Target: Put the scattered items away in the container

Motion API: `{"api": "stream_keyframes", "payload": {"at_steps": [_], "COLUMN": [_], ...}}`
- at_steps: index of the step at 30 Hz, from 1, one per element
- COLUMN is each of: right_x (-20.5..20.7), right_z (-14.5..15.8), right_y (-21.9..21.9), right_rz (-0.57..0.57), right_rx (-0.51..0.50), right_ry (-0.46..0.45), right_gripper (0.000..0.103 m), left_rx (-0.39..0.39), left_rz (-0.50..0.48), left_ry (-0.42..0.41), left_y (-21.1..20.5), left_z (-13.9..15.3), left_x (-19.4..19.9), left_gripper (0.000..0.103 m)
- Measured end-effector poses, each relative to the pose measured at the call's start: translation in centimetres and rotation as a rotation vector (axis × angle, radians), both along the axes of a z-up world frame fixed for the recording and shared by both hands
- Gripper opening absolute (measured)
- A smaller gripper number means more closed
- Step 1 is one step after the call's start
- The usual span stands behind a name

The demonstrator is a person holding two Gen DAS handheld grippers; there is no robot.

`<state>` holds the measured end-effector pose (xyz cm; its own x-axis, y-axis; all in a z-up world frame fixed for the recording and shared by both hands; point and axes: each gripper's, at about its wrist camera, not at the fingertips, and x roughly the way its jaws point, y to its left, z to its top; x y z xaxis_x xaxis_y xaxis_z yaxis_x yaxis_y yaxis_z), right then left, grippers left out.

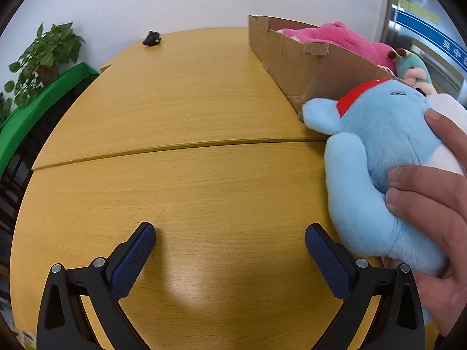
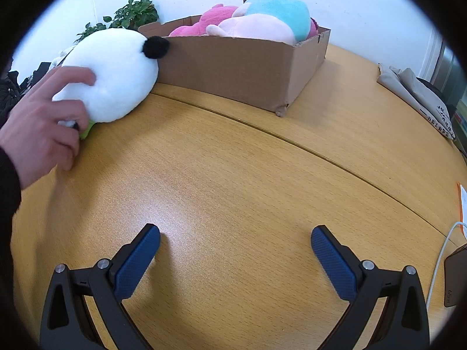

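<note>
A cardboard box [image 1: 294, 67] stands on the wooden table [image 1: 189, 110] and holds a pink plush [image 1: 329, 36] and other soft toys. A bare hand [image 1: 432, 204] holds a light blue plush with a red collar [image 1: 376, 157] beside the box. My left gripper [image 1: 230, 233] is open and empty over the table, left of the blue plush. In the right wrist view the box [image 2: 242, 70] holds a pink plush [image 2: 204, 23] and a teal-and-pink plush [image 2: 271, 17]. A hand [image 2: 38, 128] rests on a white plush with a black ear [image 2: 113, 73] by the box. My right gripper [image 2: 235, 234] is open and empty.
A small black object [image 1: 151, 39] lies at the table's far edge. A potted plant [image 1: 46, 58] and a green bench [image 1: 35, 108] stand to the left. A folded cloth bag [image 2: 420, 99], a white cable [image 2: 440, 262] and a charger [image 2: 454, 277] lie at the right.
</note>
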<state>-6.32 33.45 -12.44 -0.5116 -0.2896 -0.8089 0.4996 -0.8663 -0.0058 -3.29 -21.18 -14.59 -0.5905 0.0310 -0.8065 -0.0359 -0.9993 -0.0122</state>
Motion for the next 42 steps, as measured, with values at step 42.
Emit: {"api": "stream_keyframes", "payload": {"at_steps": [42], "right_x": [0.0], "right_z": [0.0], "right_y": [0.0], "right_rz": [-0.007], "right_rx": [0.000], "right_ry": [0.001], "right_gripper": [0.103], "left_rx": [0.000], "left_rz": [0.001], "left_ry": [-0.001], "left_y": [-0.6], "left_z": [-0.2], "left_x": [-0.9], "left_gripper": [0.103]}}
